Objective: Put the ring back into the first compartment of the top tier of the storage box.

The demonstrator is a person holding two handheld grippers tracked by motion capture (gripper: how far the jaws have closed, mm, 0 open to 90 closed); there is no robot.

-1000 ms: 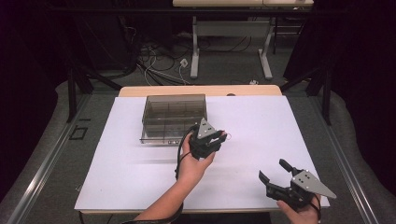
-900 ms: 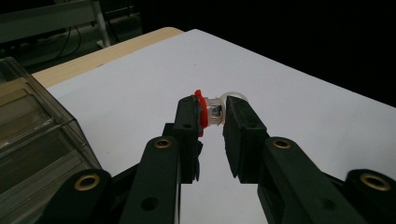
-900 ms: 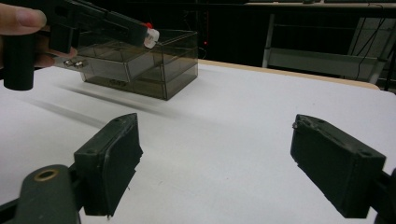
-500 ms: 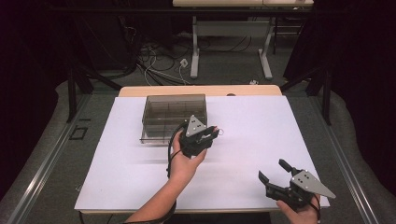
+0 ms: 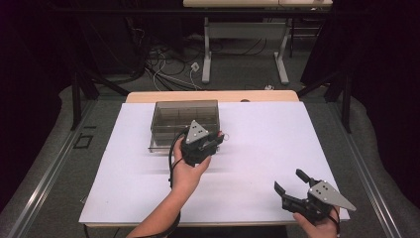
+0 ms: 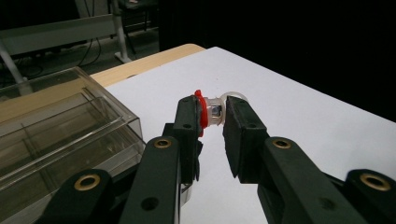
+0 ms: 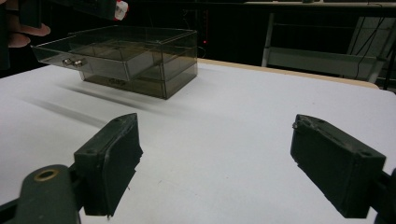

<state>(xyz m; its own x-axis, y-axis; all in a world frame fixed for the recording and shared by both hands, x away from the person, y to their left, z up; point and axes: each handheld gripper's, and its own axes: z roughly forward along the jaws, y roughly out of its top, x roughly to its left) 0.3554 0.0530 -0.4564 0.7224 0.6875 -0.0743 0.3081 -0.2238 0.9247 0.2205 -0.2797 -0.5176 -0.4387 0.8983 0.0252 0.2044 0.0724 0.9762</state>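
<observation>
Your left gripper pinches the small clear red-capped piece just beside the drawer box, right gripper idle and open; next, lower it into a compartment.

A: The left gripper hides part of the clear box.

B: Its little see-through piece looks too tiny from up high, at twelve o'clock from the hand.

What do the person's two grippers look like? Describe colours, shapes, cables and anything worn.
Both the left gripper and the right gripper are black, each topped by a grey three-cornered plate with small holes. The jaws are blocky black pads on arms with brass-coloured rivets. A black cable trails from the left gripper. The forearms are bare.
</observation>
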